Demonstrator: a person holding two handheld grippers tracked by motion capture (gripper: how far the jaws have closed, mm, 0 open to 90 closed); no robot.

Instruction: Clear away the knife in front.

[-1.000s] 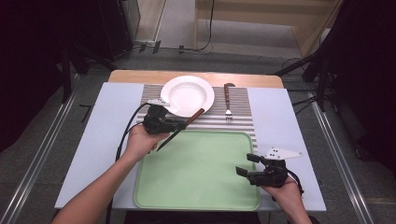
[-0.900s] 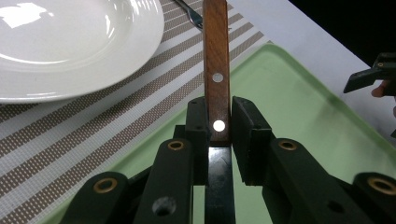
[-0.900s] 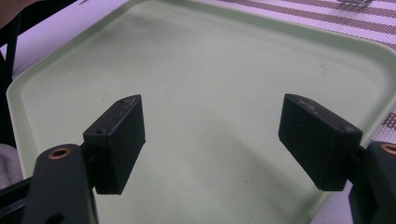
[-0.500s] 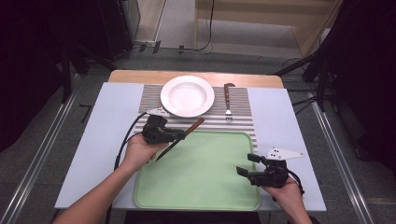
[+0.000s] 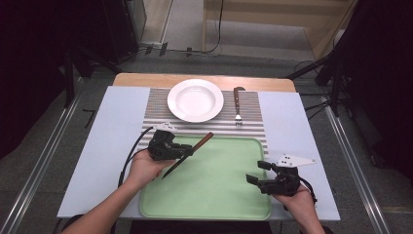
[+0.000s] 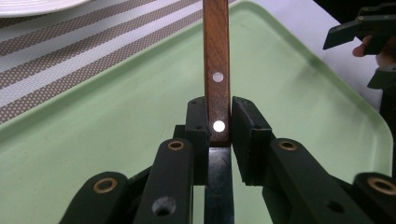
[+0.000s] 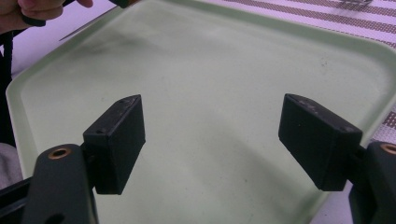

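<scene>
A knife with a wooden handle [image 5: 203, 141] and a dark blade hangs over the far left corner of the green tray [image 5: 219, 187]. My left gripper [image 5: 188, 152] is shut on it where handle meets blade. In the left gripper view the handle [image 6: 216, 60] runs straight up from between the pads [image 6: 198, 126], above the tray [image 6: 107, 121]. My right gripper [image 5: 256, 172] stands open at the tray's near right corner with nothing in it; in its own view the two pads [image 7: 119, 140] stand wide apart over the bare tray [image 7: 210, 70].
A white plate [image 5: 195, 100] sits on a striped placemat [image 5: 251, 122] beyond the tray. A fork with a wooden handle [image 5: 237, 105] lies to its right. The pale blue table top [image 5: 112, 126] extends on both sides. The right gripper [image 6: 359, 32] shows in the left gripper view's top right.
My left gripper has carried the knife away from the plate, toward the near side and slightly down, over the tray's far left corner. The right gripper has stayed put.
</scene>
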